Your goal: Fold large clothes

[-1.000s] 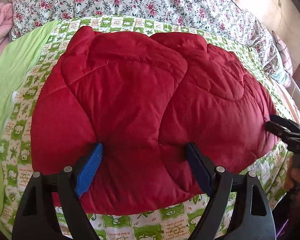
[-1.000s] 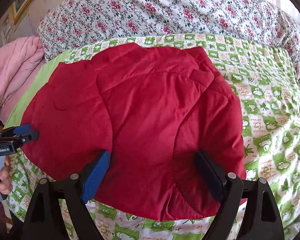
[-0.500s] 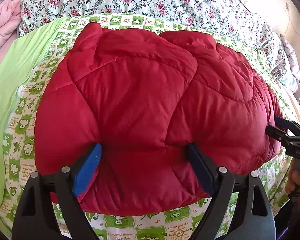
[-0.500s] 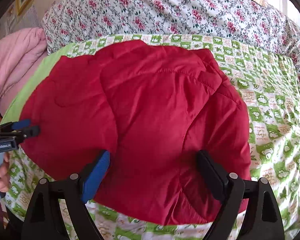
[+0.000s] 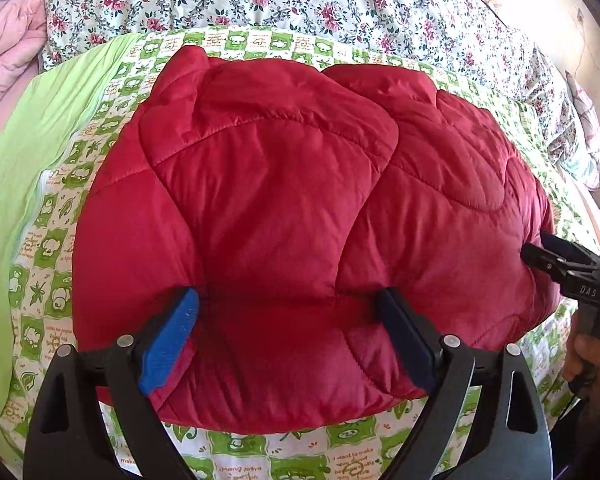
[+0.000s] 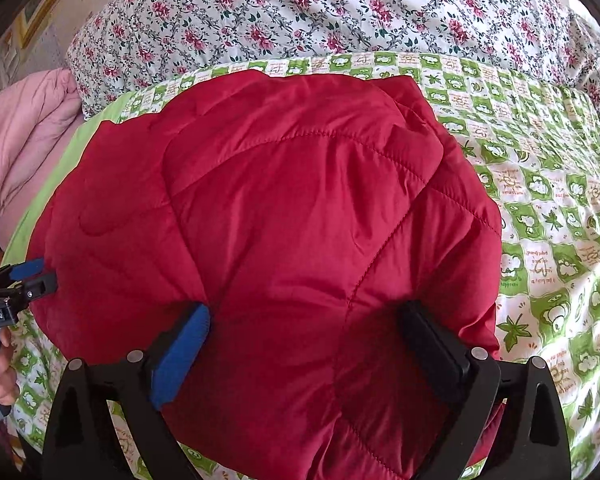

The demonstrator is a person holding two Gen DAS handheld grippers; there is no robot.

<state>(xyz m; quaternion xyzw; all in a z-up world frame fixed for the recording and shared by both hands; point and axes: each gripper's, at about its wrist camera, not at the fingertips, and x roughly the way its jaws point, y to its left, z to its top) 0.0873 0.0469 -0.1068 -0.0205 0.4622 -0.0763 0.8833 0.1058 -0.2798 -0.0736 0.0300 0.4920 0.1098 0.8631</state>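
Now your big red puffy coat [image 5: 284,216] lies folded in the middle of the bed, on the green and white sheet [image 5: 260,456]. Your left tongs [image 5: 288,344] are opening, with the coat's near edge bulging between the two sides. Your right tongs [image 6: 312,352] are opening too, with the puffy red cloth between them at the near edge. A flowery blanket [image 6: 300,12] lies along the far edge of the bed. A pink blanket [image 6: 16,148] sits at the far left corner.

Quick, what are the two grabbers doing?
Left hand-held gripper: opening, puffy red quilted jacket between its jaws.
Right hand-held gripper: opening, same jacket between.
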